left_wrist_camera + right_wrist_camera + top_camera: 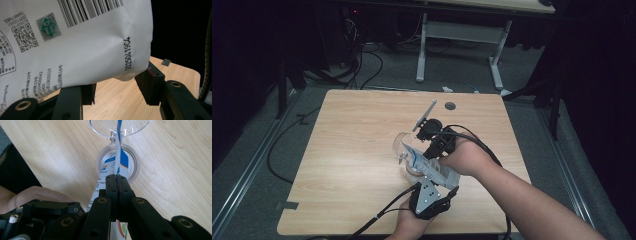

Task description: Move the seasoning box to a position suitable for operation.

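light: dim room, table lit | surroundings: black | focus: close views sharp, no glare

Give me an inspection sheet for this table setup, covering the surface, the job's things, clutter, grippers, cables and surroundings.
Surface: wooden table, bare wood, a round grommet hole near the far edge.
Job's things: white printed pouch held over a clear jar, whose round mouth lies below the pouch.
Clutter: nothing seen.
Grippers: right gripper shut on the pouch edge; left gripper with the pouch's bottom corner between its jaws.
Cables: black cable trails off the near edge.
Surroundings: dark room, white desk frame, floor cables.
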